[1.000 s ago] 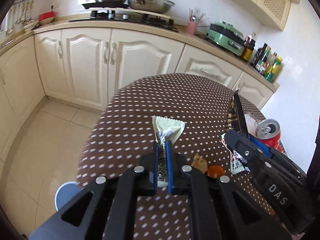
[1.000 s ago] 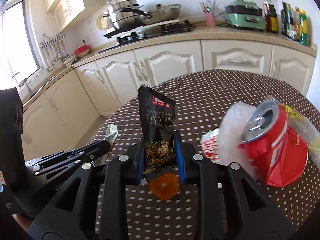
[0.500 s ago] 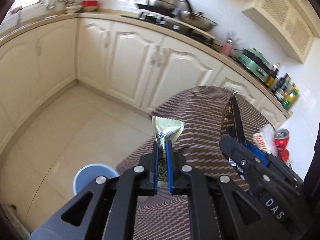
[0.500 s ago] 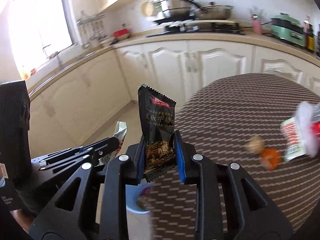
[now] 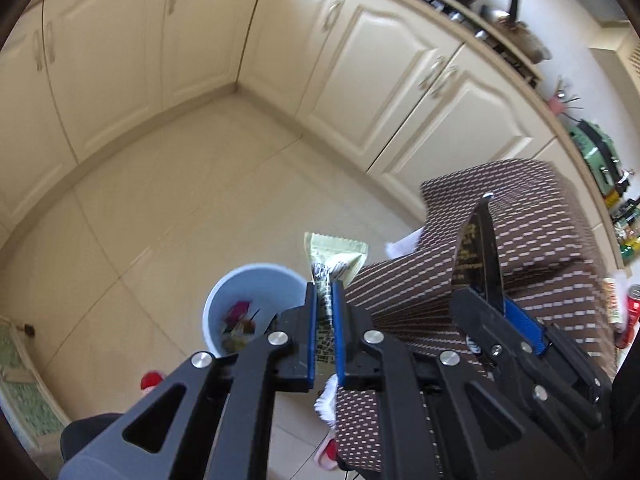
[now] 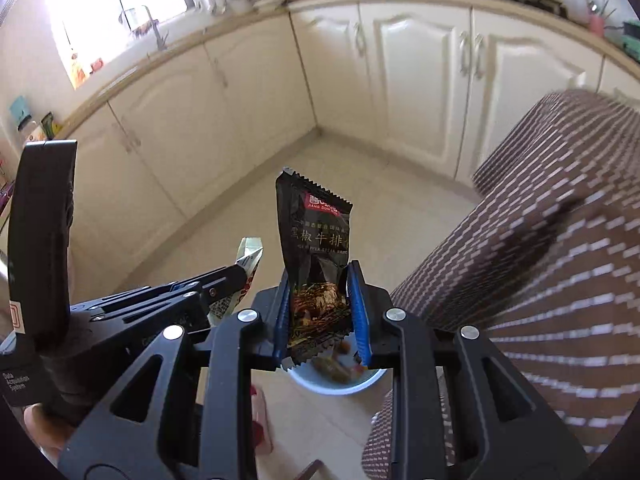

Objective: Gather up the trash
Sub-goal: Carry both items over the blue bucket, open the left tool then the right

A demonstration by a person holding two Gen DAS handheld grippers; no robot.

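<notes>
My left gripper (image 5: 323, 292) is shut on a pale green snack wrapper (image 5: 334, 254) and holds it just right of a light blue trash bin (image 5: 250, 292) on the floor; several scraps lie in the bin. My right gripper (image 6: 318, 276) is shut on a black snack wrapper (image 6: 316, 232), upright, above the same bin (image 6: 340, 380), which is mostly hidden behind its fingers. The right gripper with its black wrapper (image 5: 478, 252) also shows in the left wrist view. The left gripper with its green wrapper (image 6: 248, 258) shows in the right wrist view.
The table with a brown dotted cloth (image 5: 532, 232) stands to the right, its edge close to the bin. A red can (image 5: 630, 312) and a packet sit on it at far right. Cream cabinets (image 5: 200, 40) line the walls. A red item (image 5: 151, 380) lies on the tiled floor.
Both grippers have swung left and down from over the table to above the floor, still holding their wrappers. The bin has come closer, under the fingers.
</notes>
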